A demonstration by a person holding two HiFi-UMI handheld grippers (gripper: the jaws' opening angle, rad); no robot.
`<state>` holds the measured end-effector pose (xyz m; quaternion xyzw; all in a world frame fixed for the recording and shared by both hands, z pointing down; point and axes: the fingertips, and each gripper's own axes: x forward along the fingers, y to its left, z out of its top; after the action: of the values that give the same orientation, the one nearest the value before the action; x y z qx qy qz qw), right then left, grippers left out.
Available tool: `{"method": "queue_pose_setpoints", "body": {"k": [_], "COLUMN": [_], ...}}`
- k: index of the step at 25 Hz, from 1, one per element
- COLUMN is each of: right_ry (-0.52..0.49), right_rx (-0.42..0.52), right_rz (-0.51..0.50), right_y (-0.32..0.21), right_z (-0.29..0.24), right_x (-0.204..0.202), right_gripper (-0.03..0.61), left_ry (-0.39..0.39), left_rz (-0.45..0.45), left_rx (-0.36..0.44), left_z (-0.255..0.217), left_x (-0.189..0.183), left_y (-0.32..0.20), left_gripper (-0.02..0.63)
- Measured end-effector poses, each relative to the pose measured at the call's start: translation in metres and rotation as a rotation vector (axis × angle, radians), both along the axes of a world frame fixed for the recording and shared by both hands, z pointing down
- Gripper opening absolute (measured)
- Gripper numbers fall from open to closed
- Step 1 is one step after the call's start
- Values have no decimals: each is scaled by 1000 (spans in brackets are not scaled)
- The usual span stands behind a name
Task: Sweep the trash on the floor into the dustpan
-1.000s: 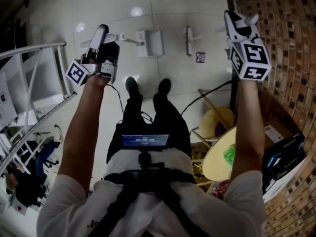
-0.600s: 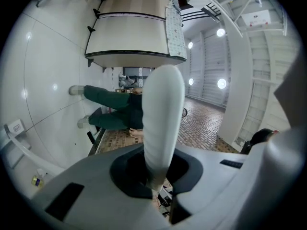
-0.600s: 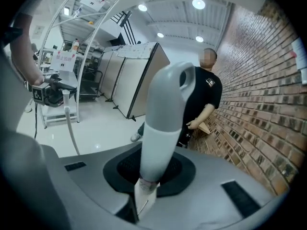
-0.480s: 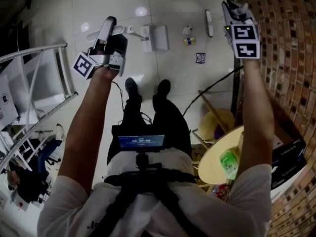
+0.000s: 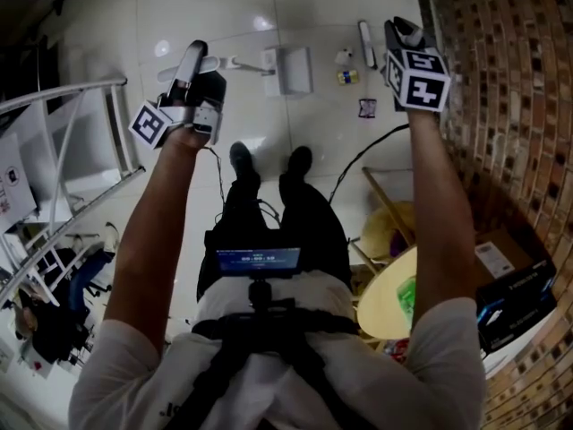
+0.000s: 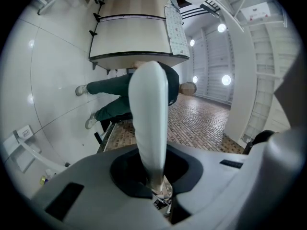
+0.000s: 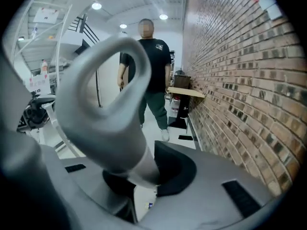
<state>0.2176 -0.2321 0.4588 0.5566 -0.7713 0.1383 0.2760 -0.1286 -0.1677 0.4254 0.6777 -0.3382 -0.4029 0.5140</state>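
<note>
Trash (image 5: 347, 76): two small pieces lie on the floor (image 5: 206, 7) between the dustpan (image 5: 294, 68) and the broom head (image 5: 366, 43), touching neither. A third piece, a dark wrapper (image 5: 366, 107), lies apart from them, nearer your feet and close to the wall (image 5: 501, 106).

Dustpan: it sits flat on the tiles ahead of your shoes (image 5: 240, 159), its long handle running leftward to your left gripper (image 5: 195, 77). That gripper is clamped on the dustpan handle (image 6: 149, 119), which stands up from between the closed jaws.

Broom: your right gripper (image 5: 405, 41) is closed tight on the broom handle (image 7: 105, 119), a grey grip with a hanging loop at its end. The head rests on the floor just beside the wall.

Surface: glossy white tiles with grout lines and bright lamp reflections.

Room: a brick wall runs along your right. A white metal stair frame (image 5: 81, 97) stands to your left. A round pale table (image 5: 385, 298) and a box (image 5: 497, 258) stand near the wall at your right. A dark cable (image 5: 358, 164) crosses the floor. A bystander (image 7: 153, 66) stands further along the wall.
</note>
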Motion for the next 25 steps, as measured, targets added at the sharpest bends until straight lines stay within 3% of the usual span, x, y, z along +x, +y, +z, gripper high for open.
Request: {"method": "queue_pose_setpoints", "body": {"k": [6, 17, 21, 25], "right_ry": [-48, -175, -242, -228], "right_rx": [9, 28, 45, 90], "right_rz": [19, -59, -16, 34], "right_y": [3, 15, 31, 44], "right_z": [-2, -43, -56, -71], "right_x": [-17, -115, -117, -90], "right_gripper": [43, 43, 43, 40], "left_ry": [46, 110, 120, 117], "left_rz": [38, 136, 163, 173], "left_rx": [7, 8, -10, -17], "left_z": [2, 5, 7, 9], "left_x": [2, -14, -19, -22], "left_y": [9, 5, 8, 8], "left_gripper": [18, 18, 18, 18]}}
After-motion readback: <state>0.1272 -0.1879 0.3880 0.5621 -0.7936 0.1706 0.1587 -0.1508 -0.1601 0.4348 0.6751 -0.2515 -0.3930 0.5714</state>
